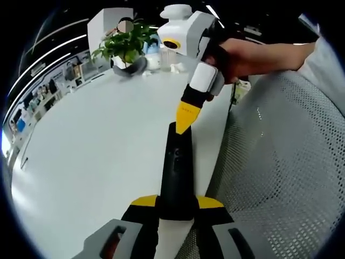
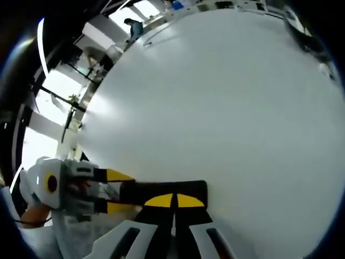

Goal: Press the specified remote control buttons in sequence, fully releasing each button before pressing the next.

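A long black remote control juts forward over the white table. My left gripper is shut on its near end, a yellow-tipped jaw on each side. My right gripper, held by a hand, comes in from the upper right with its yellow tips closed together, and they touch the remote's far end. In the right gripper view the remote lies crosswise just past my right gripper, whose tips are shut and rest on it. The left gripper clamps it from the left.
A potted green plant and small white items stand at the table's far end. A grey mesh chair fills the right side beside the table edge. Broad bare tabletop stretches ahead of the right gripper.
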Demonstrator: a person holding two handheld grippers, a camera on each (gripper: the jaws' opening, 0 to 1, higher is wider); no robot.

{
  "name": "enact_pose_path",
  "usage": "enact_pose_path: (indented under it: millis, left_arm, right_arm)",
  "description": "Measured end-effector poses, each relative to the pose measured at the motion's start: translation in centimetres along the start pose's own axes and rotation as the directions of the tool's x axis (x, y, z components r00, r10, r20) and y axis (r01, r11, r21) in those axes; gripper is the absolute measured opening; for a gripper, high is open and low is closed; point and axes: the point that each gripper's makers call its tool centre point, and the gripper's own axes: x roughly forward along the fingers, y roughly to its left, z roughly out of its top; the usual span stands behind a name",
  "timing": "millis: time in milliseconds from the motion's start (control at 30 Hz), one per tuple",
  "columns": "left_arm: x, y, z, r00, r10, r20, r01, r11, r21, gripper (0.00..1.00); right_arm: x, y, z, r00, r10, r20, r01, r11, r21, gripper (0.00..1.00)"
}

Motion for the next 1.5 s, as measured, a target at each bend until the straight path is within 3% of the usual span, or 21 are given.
enact_pose_path:
  millis: [200,433,633,967,1267,1500]
  left_arm:
    - [-0.02,-0.01,-0.02,1.000,-0.001,0.002,0.001,1.000,0.001,0.24]
    - [-0.04,-0.06,-0.03,1.000,-0.003,0.004,0.003,1.000,0.006,0.24]
    - [-0.09,-0.12,-0.02,1.000,-0.006,0.007,0.006,1.000,0.013,0.24]
    - [-0.11,-0.08,-0.03,1.000,-0.002,0.008,0.002,1.000,0.005,0.24]
    - [-0.09,-0.06,-0.04,1.000,-0.003,0.009,0.003,1.000,0.007,0.24]
    - [-0.08,-0.06,-0.01,1.000,-0.004,0.011,0.004,1.000,0.007,0.24]
  right_arm:
    - [0.01,0.01,-0.03,1.000,-0.010,-0.001,0.010,1.000,-0.024,0.00]
    - [0.02,-0.02,-0.07,1.000,0.007,-0.001,-0.007,1.000,0.012,0.00]
    - [0.11,0.26,-0.19,0.999,-0.044,0.000,0.044,0.994,-0.099,0.00]
    - [0.00,-0.06,-0.08,1.000,-0.010,0.001,0.010,1.000,-0.020,0.00]
    - [0.03,0.10,-0.12,1.000,-0.025,-0.002,0.025,0.998,-0.058,0.00]
    - [0.09,-0.02,-0.05,1.000,-0.013,-0.005,0.013,0.999,-0.038,0.00]
